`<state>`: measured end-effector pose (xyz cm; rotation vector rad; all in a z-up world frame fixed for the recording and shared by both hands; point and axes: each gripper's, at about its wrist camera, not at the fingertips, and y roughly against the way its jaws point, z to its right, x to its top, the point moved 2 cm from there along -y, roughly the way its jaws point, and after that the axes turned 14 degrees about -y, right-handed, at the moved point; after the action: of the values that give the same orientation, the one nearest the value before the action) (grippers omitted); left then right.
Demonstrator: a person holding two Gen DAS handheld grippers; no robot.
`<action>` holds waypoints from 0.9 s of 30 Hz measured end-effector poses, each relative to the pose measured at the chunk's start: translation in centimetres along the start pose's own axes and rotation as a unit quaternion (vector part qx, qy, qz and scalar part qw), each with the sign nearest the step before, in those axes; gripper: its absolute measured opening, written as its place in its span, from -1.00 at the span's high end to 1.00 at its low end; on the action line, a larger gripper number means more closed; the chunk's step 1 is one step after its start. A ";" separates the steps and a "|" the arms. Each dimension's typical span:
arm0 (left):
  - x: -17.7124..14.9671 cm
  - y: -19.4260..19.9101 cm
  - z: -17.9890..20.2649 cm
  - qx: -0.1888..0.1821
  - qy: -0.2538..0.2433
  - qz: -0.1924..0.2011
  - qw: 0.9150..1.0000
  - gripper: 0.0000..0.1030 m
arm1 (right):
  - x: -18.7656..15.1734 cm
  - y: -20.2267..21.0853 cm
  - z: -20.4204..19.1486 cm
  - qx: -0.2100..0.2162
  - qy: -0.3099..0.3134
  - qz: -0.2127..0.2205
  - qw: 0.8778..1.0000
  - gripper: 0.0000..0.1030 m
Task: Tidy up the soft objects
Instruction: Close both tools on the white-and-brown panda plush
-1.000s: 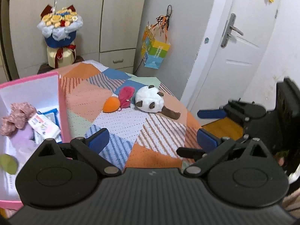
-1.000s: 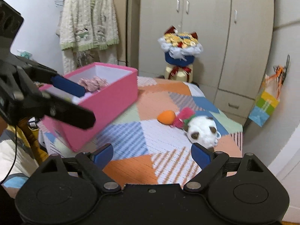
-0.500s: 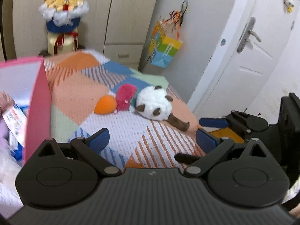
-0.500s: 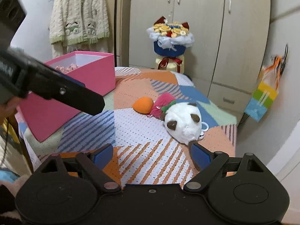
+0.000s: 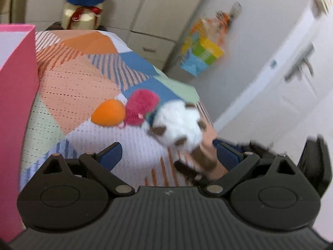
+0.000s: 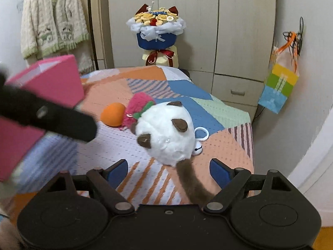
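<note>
Reaching for the white plush on the bed

The right tool (image 6: 168,169), spread with its jaws just narrowing and nothing pinched, frames the white plush (image 6: 166,133) lying by the pink plush (image 6: 138,108) and orange plush (image 6: 113,114). The left tool (image 5: 168,156) is spread and empty. Next likely: pinch the plush, carry it to the pink box (image 6: 62,83)

A home bedroom: wardrobe (image 6: 187,20), hanging cardigan (image 6: 52,20), quilted bed (image 6: 208,112).
</note>
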<state>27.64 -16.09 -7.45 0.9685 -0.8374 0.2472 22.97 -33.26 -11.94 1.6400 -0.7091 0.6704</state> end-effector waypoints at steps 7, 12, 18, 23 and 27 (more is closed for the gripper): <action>0.7 -3.1 -0.7 -0.006 0.048 0.011 0.999 -0.74 | 0.9 -2.7 0.4 0.004 -0.019 -0.003 1.000 -0.60; 0.3 -5.3 -1.0 -0.020 0.064 0.010 0.998 -0.29 | 1.1 -3.6 0.5 0.012 -0.030 0.007 0.999 -0.55; -0.8 -6.2 -1.4 -0.034 0.090 0.014 0.995 -0.27 | 0.7 -3.5 0.8 0.018 -0.036 0.018 0.999 -0.18; -1.2 -6.0 -0.8 -0.039 0.070 0.027 0.996 -0.27 | -0.1 -2.5 0.4 0.031 -0.040 0.022 0.998 -0.10; -1.5 -5.2 0.2 -0.031 0.040 0.031 0.998 -0.18 | -0.7 -1.6 -0.5 0.027 -0.035 0.026 0.999 -0.09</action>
<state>29.29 -18.92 -11.76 0.8703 -0.7989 0.3092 23.65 -32.50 -13.40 1.7048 -0.7924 0.6778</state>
